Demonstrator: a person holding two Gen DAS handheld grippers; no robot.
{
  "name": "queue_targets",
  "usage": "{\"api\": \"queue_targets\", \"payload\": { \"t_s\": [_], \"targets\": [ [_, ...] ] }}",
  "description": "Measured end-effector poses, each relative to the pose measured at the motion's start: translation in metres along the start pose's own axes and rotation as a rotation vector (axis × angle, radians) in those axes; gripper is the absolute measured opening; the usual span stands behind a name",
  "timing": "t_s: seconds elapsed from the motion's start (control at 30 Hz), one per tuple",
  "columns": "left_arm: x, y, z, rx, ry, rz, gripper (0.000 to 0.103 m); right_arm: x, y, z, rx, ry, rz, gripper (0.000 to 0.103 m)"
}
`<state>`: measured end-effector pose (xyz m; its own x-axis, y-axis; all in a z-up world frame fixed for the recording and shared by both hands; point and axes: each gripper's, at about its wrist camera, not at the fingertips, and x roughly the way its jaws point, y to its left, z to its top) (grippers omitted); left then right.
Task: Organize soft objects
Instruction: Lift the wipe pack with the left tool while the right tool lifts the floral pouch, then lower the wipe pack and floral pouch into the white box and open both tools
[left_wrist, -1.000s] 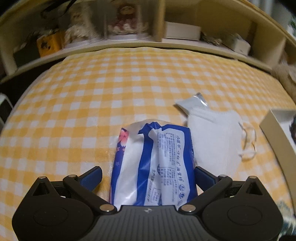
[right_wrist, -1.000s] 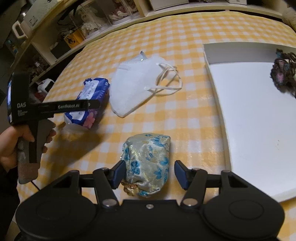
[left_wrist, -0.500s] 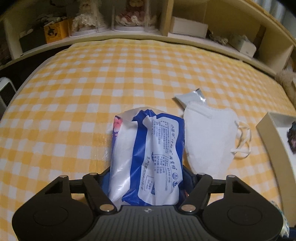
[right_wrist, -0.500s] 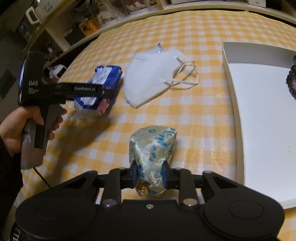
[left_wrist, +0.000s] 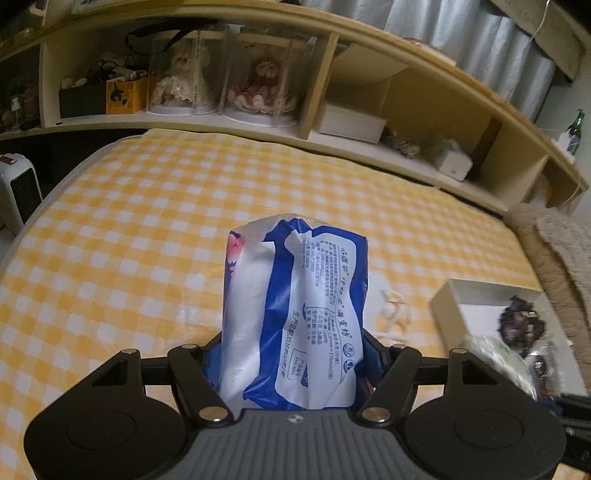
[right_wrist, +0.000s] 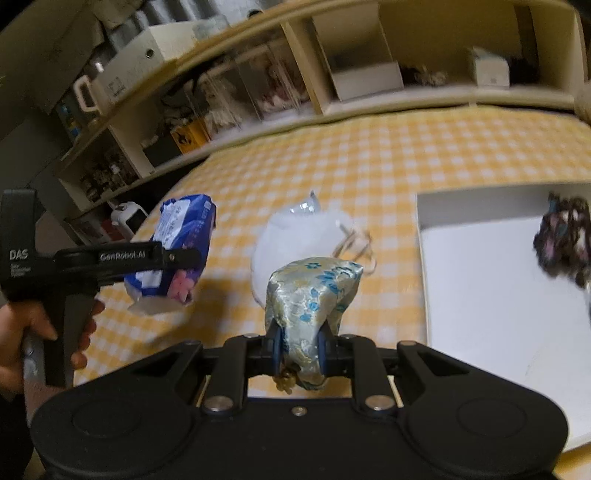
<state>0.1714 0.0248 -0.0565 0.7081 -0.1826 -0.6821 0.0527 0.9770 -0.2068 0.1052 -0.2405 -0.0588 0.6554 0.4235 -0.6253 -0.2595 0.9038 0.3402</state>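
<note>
My left gripper (left_wrist: 291, 354) is shut on a blue and white tissue pack (left_wrist: 295, 314) and holds it above the yellow checked tablecloth (left_wrist: 147, 229); the pack also shows in the right wrist view (right_wrist: 177, 251). My right gripper (right_wrist: 299, 349) is shut on a gold and blue brocade pouch (right_wrist: 310, 295), lifted off the table. A white face mask (right_wrist: 295, 232) lies on the cloth behind the pouch. A white tray (right_wrist: 491, 295) at the right holds a dark knitted item (right_wrist: 565, 240).
Shelves (left_wrist: 332, 110) with dolls in clear cases and boxes run along the far side of the table. A small white heater (left_wrist: 18, 188) stands at the left. A beige fuzzy fabric (left_wrist: 561, 251) lies at the right edge.
Both grippers closed on their objects and lifted them: the left raised the tissue pack, the right raised the pouch off the cloth.
</note>
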Motion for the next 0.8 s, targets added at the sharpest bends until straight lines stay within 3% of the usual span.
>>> {"api": "queue_targets", "payload": {
  "t_s": [0.27, 0.5, 0.63, 0.8],
  "targets": [
    [-0.029, -0.023, -0.013, -0.035, -0.018, -0.099, 0.07, -0.037, -0.003, 0.016, -0.053, -0.118, 0.021, 0.019],
    [-0.033, -0.058, -0.014, -0.012, -0.006, -0.177, 0.07, -0.069, -0.03, 0.025, -0.037, -0.164, -0.03, 0.019],
    [-0.03, -0.091, -0.01, 0.079, -0.014, -0.194, 0.07, -0.085, -0.052, 0.024, -0.031, -0.151, -0.084, 0.019],
    [-0.018, -0.138, -0.005, 0.266, -0.032, -0.235, 0.07, -0.103, -0.086, 0.019, 0.045, -0.161, -0.142, 0.02]
  ]
}}
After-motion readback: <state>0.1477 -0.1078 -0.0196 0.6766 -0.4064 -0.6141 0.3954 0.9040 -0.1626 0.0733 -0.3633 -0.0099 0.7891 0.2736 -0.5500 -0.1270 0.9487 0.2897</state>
